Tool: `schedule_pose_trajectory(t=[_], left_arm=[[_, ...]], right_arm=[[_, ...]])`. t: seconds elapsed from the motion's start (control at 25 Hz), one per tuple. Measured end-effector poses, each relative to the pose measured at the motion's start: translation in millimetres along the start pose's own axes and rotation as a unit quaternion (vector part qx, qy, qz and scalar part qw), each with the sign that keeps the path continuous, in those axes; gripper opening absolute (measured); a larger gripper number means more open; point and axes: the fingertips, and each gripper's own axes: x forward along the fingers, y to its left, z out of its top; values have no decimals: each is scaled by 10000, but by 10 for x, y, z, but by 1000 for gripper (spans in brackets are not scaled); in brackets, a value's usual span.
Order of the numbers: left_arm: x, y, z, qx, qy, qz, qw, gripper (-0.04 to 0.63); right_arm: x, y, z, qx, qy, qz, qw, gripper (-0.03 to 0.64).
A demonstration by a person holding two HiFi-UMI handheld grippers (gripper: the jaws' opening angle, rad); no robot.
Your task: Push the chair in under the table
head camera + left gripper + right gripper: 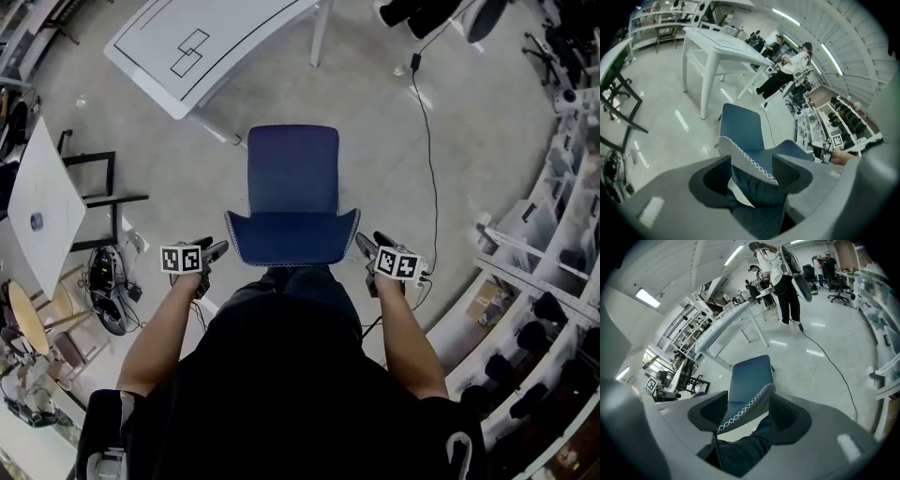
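Nearest the lens is the person's dark top (281, 394), with both bare forearms reaching forward from it. At far left a white panel (42, 202) leans on a black frame.

The left hand-held gripper (217, 247) sits just beside the left corner of the chair (292, 187) back. In its own view the left hand-held gripper (751, 173) is released. Its jaws stand apart, and the stitched edge of the chair (743, 129) back and a trouser leg (759, 197) show in the gap. Neither pad presses on the chair.

The chair stands on the floor (375, 122) facing away from the person. It is near a leg of the white bench (202, 42), which lies ahead and to the left. No part of the chair is under the bench.

The right hand-held gripper (364, 242) is just beside the right corner of the back. The right hand-held gripper (747, 411) is also released, its jaws wide, with the stitched edge of the chair (750, 376) crossing between them. Whether that edge touches a pad is unclear.

A black cable (431, 159) runs along the floor to the right. Shelves (553, 281) curve along the far right.
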Motion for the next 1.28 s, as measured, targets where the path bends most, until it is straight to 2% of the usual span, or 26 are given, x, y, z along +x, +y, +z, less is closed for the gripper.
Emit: schedule_pose_trajectory(t=[0.08,0.44,1.28], left_arm=[[95,-26,-16,-249,-54,-83,9996,278],[554,-156,-71,-575,179,-149,9981,313],[1120,-3,-212,-926,698,29,9933,339]], right_arm=[[82,-22,-42,93,110,61,9999,305],[391,68,-188,411,458,443,9971,331],[911,158,-447,677,1119,329,9909,344]])
